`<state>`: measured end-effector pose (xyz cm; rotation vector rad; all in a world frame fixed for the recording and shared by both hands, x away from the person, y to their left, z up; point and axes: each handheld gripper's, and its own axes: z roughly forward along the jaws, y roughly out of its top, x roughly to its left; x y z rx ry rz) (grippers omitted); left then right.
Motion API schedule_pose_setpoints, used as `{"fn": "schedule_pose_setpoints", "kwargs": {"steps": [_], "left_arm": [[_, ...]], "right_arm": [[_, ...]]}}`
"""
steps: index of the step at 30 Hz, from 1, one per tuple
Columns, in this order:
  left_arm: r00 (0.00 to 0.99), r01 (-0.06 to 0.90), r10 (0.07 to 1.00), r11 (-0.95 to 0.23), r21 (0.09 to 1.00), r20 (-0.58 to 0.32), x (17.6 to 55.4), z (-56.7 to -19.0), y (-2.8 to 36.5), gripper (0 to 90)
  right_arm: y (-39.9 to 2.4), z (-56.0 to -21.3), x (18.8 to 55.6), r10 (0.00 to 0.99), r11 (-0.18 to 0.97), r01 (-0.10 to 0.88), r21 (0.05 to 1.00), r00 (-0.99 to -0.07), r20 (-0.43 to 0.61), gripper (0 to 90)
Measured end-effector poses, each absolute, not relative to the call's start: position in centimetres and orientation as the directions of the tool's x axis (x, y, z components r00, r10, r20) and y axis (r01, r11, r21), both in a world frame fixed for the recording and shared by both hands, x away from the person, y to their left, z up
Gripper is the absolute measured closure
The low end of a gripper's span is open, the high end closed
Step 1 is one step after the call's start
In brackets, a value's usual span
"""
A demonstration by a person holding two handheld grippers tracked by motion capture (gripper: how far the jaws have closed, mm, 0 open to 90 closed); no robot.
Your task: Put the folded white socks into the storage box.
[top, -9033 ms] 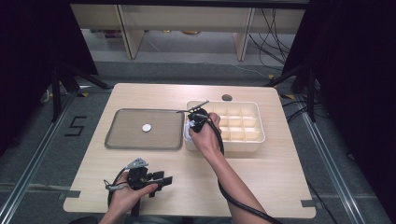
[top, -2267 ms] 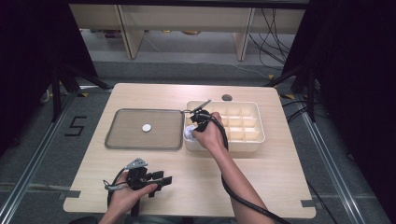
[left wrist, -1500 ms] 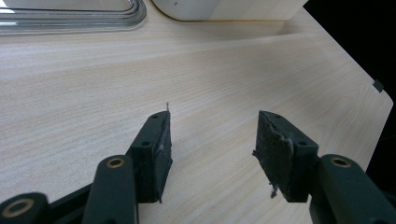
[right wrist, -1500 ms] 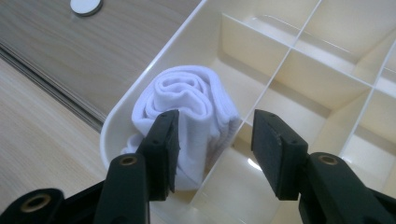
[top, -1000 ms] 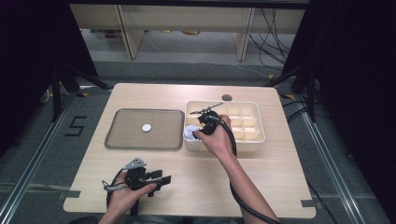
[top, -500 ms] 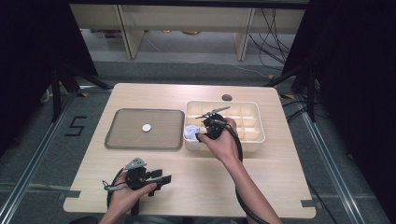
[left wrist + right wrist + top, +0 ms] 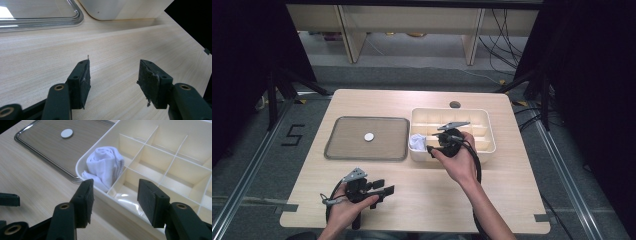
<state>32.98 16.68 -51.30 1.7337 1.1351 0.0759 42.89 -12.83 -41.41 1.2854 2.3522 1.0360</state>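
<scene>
White rolled cloth (image 7: 105, 166) sat in the front-left corner compartment of the cream divided box (image 7: 175, 150), leaning against the box's left wall and the divider beside it. Right gripper (image 7: 113, 192) hovered just above the box's front rim, jaws spread, nothing between them; the cloth lay just beyond its left jaw, not touched. From the high view, the right gripper (image 7: 447, 142) was over the box's front-left part, with the cloth (image 7: 417, 141) just to its left. Box (image 7: 477, 117) stood on the right half of the wooden table (image 7: 422, 200), toward the far edge. Metal-rimmed tray (image 7: 337, 145) lay just left of the box, near but apart, with a small white disc (image 7: 369, 136) around its middle. Left gripper (image 7: 379, 191) was held low near the table's front-left corner, well apart from box and tray. Left gripper view showed its jaws spread and empty (image 7: 113, 75) over bare wood.
</scene>
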Motion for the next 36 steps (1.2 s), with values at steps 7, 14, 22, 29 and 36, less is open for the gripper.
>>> {"fn": "schedule_pose_setpoints", "kwargs": {"steps": [7, 14, 22, 29, 36], "left_arm": [[0.554, 0.636, 0.710, -0.023, 0.772, -0.435, 33.0, -51.4, 16.7, 42.3], [0.551, 0.634, 0.711, -0.017, 0.773, -0.436, 33.0, -51.3, 16.9, 42.1], [0.552, 0.627, 0.711, -0.009, 0.779, -0.436, 33.0, -51.2, 16.8, 42.1], [0.552, 0.626, 0.711, -0.008, 0.780, -0.436, 33.0, -51.2, 16.9, 41.9], [0.548, 0.624, 0.716, -0.006, 0.781, -0.433, 32.9, -51.2, 16.8, 41.9]], "right_arm": [[-14.1, -41.2, 41.3, 0.824, 0.324, 0.626, 0.709, -0.556, 0.114, 46.7], [-15.2, -42.2, 39.8, 0.825, 0.298, 0.626, 0.720, -0.548, 0.135, 46.7], [-16.6, -43.1, 38.1, 0.830, 0.281, 0.600, 0.749, -0.544, 0.124, 46.7], [-18.0, -43.8, 37.0, 0.833, 0.265, 0.599, 0.756, -0.536, 0.133, 46.4], [-18.9, -44.8, 36.3, 0.840, 0.260, 0.603, 0.755, -0.526, 0.131, 46.0]]}}
